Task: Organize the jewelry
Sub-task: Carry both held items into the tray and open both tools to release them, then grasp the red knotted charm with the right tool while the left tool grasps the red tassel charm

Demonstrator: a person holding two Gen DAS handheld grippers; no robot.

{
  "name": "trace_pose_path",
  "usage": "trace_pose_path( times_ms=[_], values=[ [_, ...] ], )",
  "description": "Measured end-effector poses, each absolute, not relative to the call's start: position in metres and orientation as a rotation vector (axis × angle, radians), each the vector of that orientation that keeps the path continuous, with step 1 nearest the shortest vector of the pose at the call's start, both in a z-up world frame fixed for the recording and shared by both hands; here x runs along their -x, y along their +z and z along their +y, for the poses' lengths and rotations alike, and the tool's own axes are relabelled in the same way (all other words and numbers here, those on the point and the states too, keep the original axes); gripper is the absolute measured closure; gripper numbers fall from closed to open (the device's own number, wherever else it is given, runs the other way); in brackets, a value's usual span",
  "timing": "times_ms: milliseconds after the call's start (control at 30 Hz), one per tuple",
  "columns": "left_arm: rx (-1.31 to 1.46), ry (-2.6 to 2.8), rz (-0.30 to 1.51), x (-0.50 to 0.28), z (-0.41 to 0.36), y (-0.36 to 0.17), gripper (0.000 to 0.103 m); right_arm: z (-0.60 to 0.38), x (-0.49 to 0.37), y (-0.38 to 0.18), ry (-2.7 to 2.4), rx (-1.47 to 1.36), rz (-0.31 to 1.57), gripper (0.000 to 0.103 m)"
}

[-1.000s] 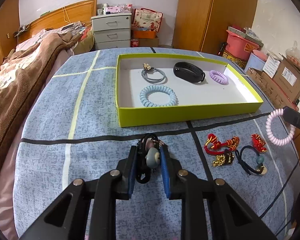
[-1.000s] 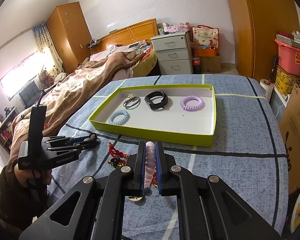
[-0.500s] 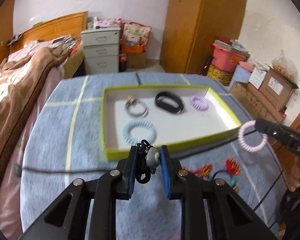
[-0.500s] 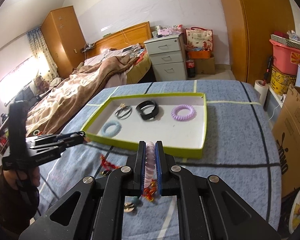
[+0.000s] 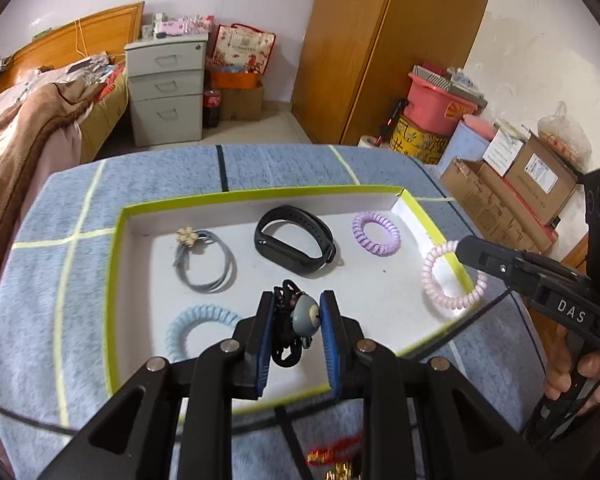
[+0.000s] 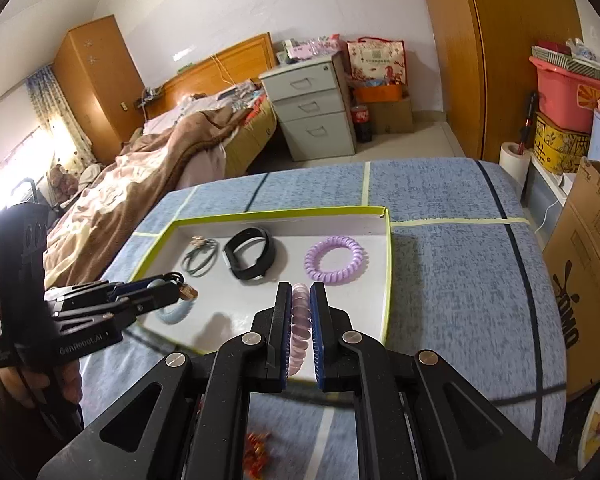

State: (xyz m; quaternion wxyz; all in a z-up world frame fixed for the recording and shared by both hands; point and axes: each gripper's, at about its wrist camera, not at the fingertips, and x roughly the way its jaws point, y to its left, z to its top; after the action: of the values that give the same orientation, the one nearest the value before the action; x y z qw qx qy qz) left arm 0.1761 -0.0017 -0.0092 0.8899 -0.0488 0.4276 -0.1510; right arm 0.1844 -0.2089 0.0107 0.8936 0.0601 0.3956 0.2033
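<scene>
My left gripper (image 5: 296,312) is shut on a black hair tie with a grey-blue bead (image 5: 305,314) and holds it above the near part of the yellow-green tray (image 5: 260,194). My right gripper (image 6: 300,304) is shut on a pink spiral hair tie (image 6: 300,320), which also shows in the left wrist view (image 5: 452,276), above the tray's near right edge (image 6: 388,280). In the tray lie a grey hair tie with a flower (image 5: 206,264), a black wristband (image 5: 294,238), a purple spiral tie (image 5: 376,233) and a light blue spiral tie (image 5: 196,328).
The tray sits on a blue-grey cloth (image 6: 460,240) with taped lines. Red and gold jewelry (image 5: 332,456) lies on the cloth in front of the tray. A bed (image 6: 140,168) is to the left; boxes (image 5: 512,184) and a pink bin (image 5: 436,104) stand to the right.
Both grippers have moved forward from above the cloth to above the tray, each still holding its hair tie. The loose jewelry has dropped to the bottom of the views.
</scene>
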Motion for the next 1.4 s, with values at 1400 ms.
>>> trace_pose_path(
  times_ms=[1400],
  values=[
    [0.073, -0.309, 0.962, -0.2, -0.02, -0.032, 0.055, -0.196, -0.211, -0.021, 0.32, 0.096, 0.912, 0.09]
  ],
)
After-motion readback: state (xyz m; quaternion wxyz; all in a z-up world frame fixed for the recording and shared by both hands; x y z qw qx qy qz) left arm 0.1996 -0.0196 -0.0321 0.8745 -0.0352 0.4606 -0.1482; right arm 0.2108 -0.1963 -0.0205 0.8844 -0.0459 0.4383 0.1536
